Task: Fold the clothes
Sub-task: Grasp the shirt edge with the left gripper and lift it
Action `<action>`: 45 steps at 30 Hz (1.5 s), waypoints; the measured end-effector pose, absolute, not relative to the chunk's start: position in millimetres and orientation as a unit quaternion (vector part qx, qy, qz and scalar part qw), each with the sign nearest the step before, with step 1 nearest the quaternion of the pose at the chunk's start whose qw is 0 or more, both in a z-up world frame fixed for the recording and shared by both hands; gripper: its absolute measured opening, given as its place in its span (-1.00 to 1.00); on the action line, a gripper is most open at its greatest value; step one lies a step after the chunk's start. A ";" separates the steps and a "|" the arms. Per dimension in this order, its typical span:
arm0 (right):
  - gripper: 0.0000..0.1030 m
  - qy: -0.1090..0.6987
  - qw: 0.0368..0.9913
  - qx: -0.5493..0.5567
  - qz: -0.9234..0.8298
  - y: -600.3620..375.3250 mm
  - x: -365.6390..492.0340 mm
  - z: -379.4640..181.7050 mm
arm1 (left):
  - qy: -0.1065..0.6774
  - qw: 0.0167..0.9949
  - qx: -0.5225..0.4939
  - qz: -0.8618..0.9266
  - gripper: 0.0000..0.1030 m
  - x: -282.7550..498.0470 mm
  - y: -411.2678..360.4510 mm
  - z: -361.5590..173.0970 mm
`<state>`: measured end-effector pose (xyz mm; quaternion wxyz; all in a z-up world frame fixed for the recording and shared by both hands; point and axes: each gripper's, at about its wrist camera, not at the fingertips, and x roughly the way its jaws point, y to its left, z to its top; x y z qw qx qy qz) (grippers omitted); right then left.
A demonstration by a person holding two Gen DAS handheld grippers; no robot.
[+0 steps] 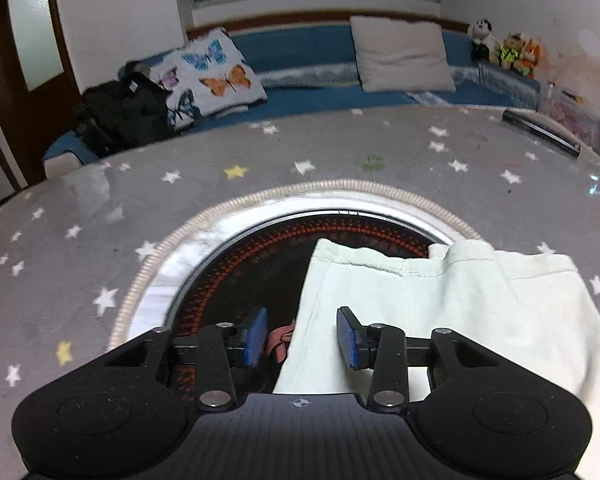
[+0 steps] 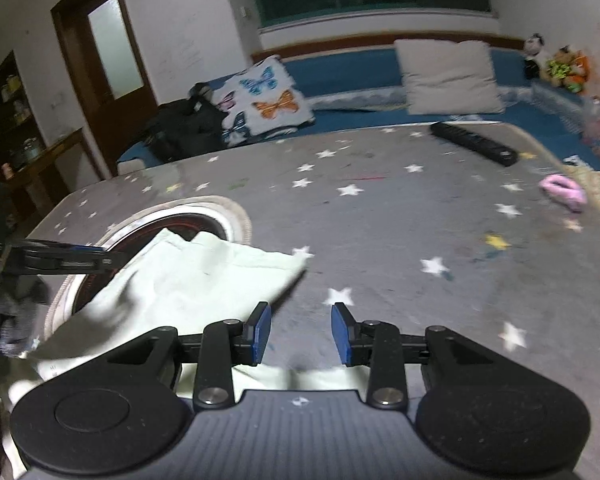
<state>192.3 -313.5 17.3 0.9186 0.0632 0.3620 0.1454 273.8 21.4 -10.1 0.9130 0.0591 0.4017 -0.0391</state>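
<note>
A pale cream garment (image 1: 452,312) lies on the grey star-print tablecloth (image 1: 260,160), its waistband edge draped over a round black and red inset in the table (image 1: 252,256). My left gripper (image 1: 302,336) is open above the garment's left edge, nothing between its blue pads. In the right wrist view the same garment (image 2: 188,280) spreads to the left, and my right gripper (image 2: 300,334) stands open over its right border and the tablecloth (image 2: 420,220). The left gripper's arm (image 2: 60,260) shows at the far left there.
A black remote-like bar (image 2: 474,142) and a pink hair tie (image 2: 562,192) lie on the far right of the table. Behind the table runs a blue bench with a butterfly cushion (image 1: 212,76), a plain cushion (image 1: 400,54), a black bag (image 1: 124,116) and plush toys (image 1: 504,50).
</note>
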 end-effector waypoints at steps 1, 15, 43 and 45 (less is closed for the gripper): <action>-0.36 0.364 0.917 0.064 0.150 -310.4 196.8 16.1 | 0.406 0.911 0.058 -0.042 -0.52 276.8 20.9 -13.2; -0.36 0.379 0.909 0.079 0.156 -299.6 223.9 6.6 | 0.251 0.966 -0.054 0.022 -0.91 204.1 90.5 64.5; -0.36 0.381 0.844 -0.053 0.374 -152.6 231.3 -6.2 | 0.334 0.913 -0.183 0.149 -0.91 77.6 167.4 2.0; -0.38 0.372 0.834 -0.058 0.403 -147.1 222.4 -1.4 | 0.335 0.912 -0.185 0.148 -0.91 78.0 167.8 1.1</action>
